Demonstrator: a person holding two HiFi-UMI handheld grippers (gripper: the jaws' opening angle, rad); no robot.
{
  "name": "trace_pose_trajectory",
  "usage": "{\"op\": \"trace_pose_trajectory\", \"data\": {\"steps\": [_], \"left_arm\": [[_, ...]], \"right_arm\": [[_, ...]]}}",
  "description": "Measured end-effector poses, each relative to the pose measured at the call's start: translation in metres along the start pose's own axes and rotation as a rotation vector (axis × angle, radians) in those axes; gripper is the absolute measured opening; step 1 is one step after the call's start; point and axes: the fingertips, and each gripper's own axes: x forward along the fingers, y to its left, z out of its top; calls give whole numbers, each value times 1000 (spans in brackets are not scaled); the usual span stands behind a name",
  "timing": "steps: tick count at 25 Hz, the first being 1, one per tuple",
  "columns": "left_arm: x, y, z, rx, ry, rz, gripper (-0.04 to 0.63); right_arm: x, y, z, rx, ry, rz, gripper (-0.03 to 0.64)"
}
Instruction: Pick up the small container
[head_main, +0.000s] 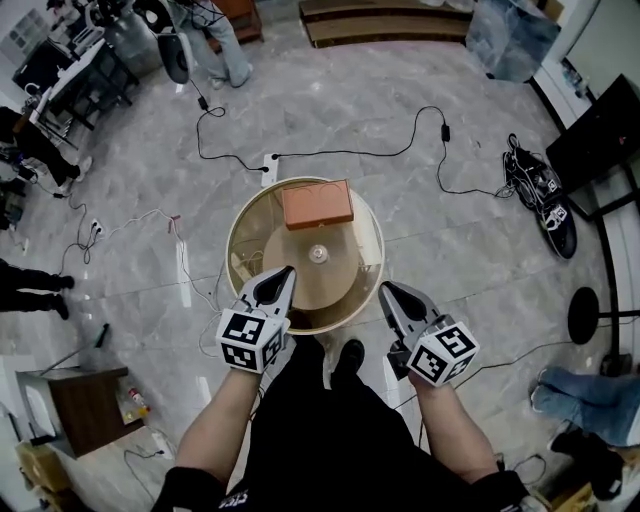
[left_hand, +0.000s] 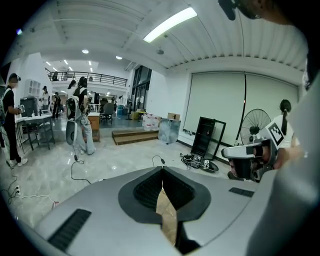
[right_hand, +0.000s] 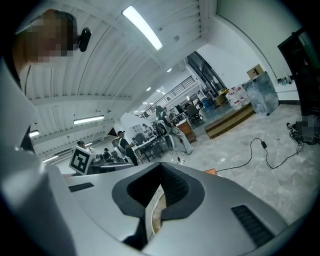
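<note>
The small container (head_main: 318, 254), a little clear round pot, stands near the middle of the round tan table (head_main: 345, 300). Behind it, at the table's far edge, lies an orange-brown box (head_main: 317, 204). My left gripper (head_main: 283, 272) is shut and empty, its tip over the table's near left part, a short way from the container. The right gripper (head_main: 385, 290) is shut too and hangs at the table's near right rim. In the left gripper view the left gripper (left_hand: 162, 170) shows only tan tabletop through the slit below its closed jaws. The right gripper (right_hand: 161, 165) shows the same in its own view.
Black cables and a white power strip (head_main: 268, 165) run over the marble floor beyond the table. A wooden cabinet (head_main: 85, 405) stands at the lower left and a round black stand base (head_main: 583, 315) at the right. People stand at the left and by desks at the top left.
</note>
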Motion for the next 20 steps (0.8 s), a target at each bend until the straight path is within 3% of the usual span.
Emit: {"op": "trace_pose_trajectory", "data": {"steps": [5,10,20], "left_arm": [[36,4,-18,4,-30,-5,17],[84,13,-52,34,-46,-68,17],[158,59,-139,-48,-31,-69,17]], "right_arm": [[15,-25,-21,15,55,-34,12],[53,-53,-50,6,80,-7,12],[134,-90,-109,-1,161,30,12]]}}
